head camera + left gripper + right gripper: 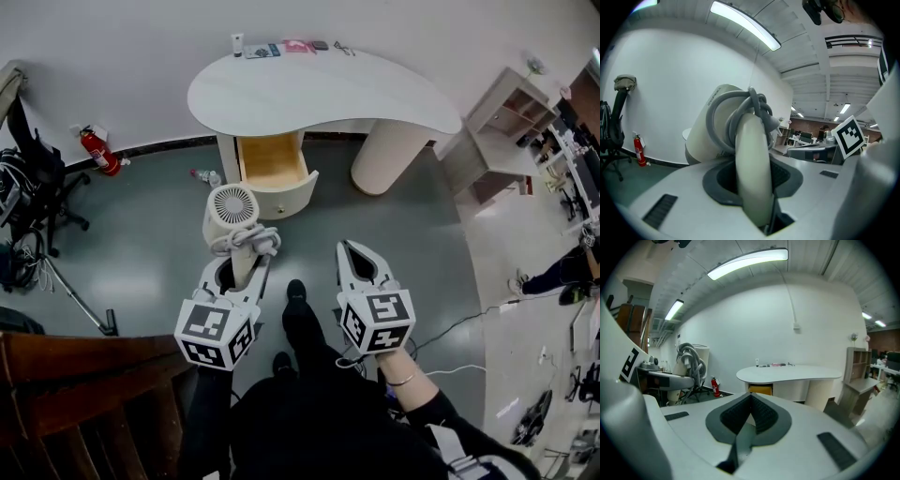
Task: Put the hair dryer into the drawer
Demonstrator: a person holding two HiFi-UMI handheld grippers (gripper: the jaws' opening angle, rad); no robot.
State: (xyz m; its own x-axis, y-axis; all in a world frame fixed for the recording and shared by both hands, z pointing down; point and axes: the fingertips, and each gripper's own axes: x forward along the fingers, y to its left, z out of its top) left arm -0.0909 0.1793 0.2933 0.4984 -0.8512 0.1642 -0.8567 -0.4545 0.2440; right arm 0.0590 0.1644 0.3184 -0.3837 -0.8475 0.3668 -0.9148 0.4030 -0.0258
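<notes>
Ahead of you stands the white kidney-shaped desk [319, 94], and its open drawer with a pale wood interior [272, 159] faces you. The white hair dryer wound with grey cord [232, 208] hangs short of that drawer, its handle pinched in your left gripper [242, 267]. Your right gripper [751, 398] is pressed together, empty.

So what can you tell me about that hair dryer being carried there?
The hair dryer is cream-white, plastic by its look, with a stubby barrel body and a round slotted grille facing up. Its greyish cord is coiled and knotted where body meets handle. The handle is clamped between the jaws of the left gripper, the only thing touching it. It is held in the air over the grey floor, short of the open wooden drawer.
</notes>
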